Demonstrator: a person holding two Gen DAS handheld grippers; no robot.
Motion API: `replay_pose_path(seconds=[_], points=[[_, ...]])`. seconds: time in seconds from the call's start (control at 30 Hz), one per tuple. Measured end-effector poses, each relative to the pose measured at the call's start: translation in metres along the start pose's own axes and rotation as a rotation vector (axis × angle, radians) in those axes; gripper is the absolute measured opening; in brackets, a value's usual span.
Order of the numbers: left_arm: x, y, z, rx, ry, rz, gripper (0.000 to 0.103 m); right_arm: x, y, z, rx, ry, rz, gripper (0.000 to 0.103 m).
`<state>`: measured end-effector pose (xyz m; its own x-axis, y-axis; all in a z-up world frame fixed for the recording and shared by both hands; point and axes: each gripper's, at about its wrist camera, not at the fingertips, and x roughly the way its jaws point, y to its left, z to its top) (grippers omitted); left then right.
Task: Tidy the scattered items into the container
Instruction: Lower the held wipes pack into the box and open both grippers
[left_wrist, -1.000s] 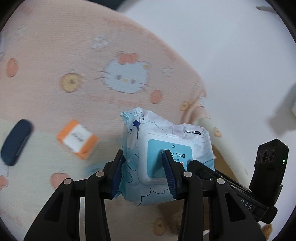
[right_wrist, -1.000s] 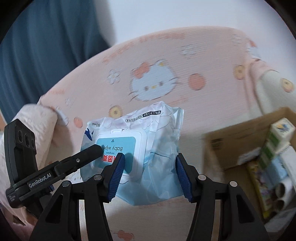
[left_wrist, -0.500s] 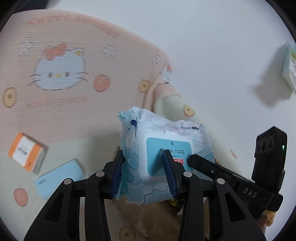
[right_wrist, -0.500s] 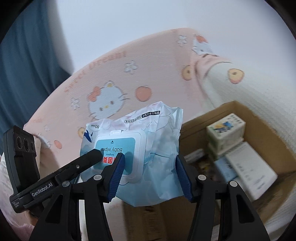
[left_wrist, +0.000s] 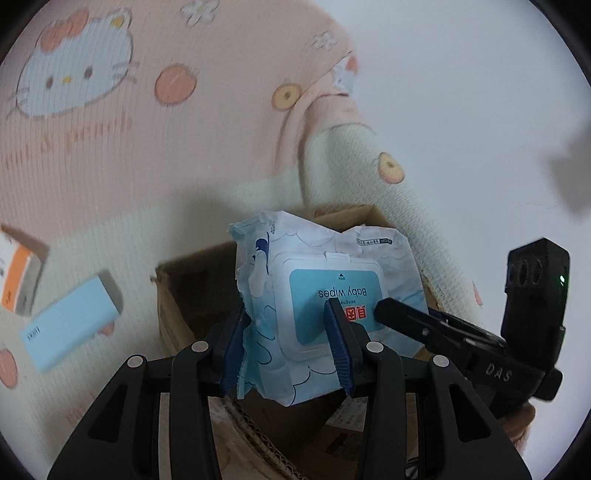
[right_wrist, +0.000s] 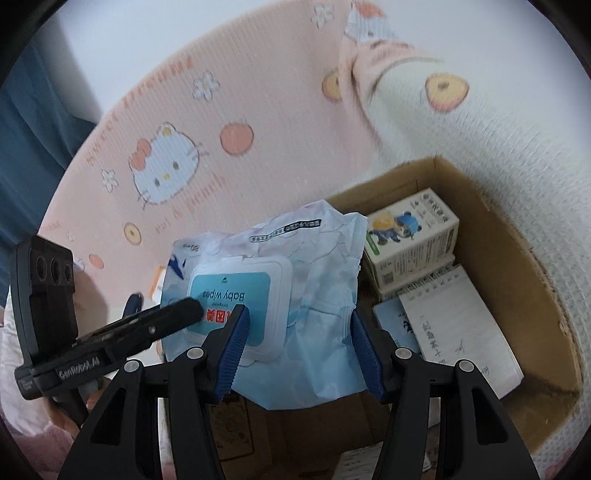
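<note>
Pale-blue soft plastic is the main worry here: the crinkly baby-wipes pack with the rigid flip lid (left_wrist: 325, 314) hangs in the air, pinched from both ends. The left gripper (left_wrist: 288, 343) is clenched on its left end, one blue pad on the crumpled edge and the other on the lid. The right gripper (right_wrist: 301, 347) is clenched on the right end, where the film looks loose and bunched. The pack sits above the near edge of the brown cardboard box (right_wrist: 517, 240), not yet inside.

If one hand lets go before the other, I judge the pack could swing and drop outside the wall. The loose film in the right jaws could also slip under the weight.

Further right in the box, a white carton printed with a cartoon bear (right_wrist: 410, 236) and a spiral notepad (right_wrist: 461, 325) fill the floor. A pack set down there may perch crookedly or catch the box rim.
</note>
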<state>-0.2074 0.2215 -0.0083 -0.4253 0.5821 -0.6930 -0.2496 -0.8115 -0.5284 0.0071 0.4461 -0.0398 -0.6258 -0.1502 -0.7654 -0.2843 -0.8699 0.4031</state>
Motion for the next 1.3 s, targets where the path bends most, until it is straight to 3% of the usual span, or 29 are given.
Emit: replay_pose_path(seconds=[0.2, 0.37, 0.53, 0.6, 0.67, 0.83, 1.0, 1.13, 1.23, 1.3], points=[[0.009, -0.003, -0.013, 0.019, 0.052, 0.034, 0.045, 0.022, -0.011, 0.013, -0.006, 0.105, 0.024, 0.054], [0.011, -0.009, -0.016, 0.061, 0.038, 0.093, 0.045, 0.037, -0.017, 0.020, 0.006, 0.173, 0.057, 0.054], [0.015, -0.017, -0.017, 0.137, 0.066, 0.166, 0.045, 0.054, -0.023, 0.024, 0.022, 0.245, 0.075, 0.056], [0.017, -0.022, -0.020, 0.175, 0.070, 0.200, 0.045, 0.062, -0.024, 0.026, 0.026, 0.267, 0.042, 0.058], [0.017, -0.025, -0.021, 0.207, 0.071, 0.227, 0.045, 0.063, -0.025, 0.027, 0.023, 0.254, 0.017, 0.059], [0.003, -0.030, -0.021, 0.260, -0.016, 0.295, 0.045, 0.046, -0.025, 0.027, 0.036, 0.215, 0.026, 0.068], [0.004, -0.030, -0.017, 0.257, 0.004, 0.260, 0.045, 0.041, -0.006, 0.014, -0.018, 0.246, -0.007, 0.068], [0.000, -0.035, -0.024, 0.279, -0.008, 0.240, 0.046, 0.034, 0.023, 0.000, -0.094, 0.253, -0.090, 0.068], [-0.009, -0.040, -0.031, 0.305, -0.018, 0.184, 0.050, 0.021, 0.040, -0.014, -0.139, 0.256, -0.179, 0.069], [-0.018, -0.043, -0.035, 0.328, -0.038, 0.154, 0.059, 0.013, 0.047, -0.020, -0.139, 0.249, -0.235, 0.070]])
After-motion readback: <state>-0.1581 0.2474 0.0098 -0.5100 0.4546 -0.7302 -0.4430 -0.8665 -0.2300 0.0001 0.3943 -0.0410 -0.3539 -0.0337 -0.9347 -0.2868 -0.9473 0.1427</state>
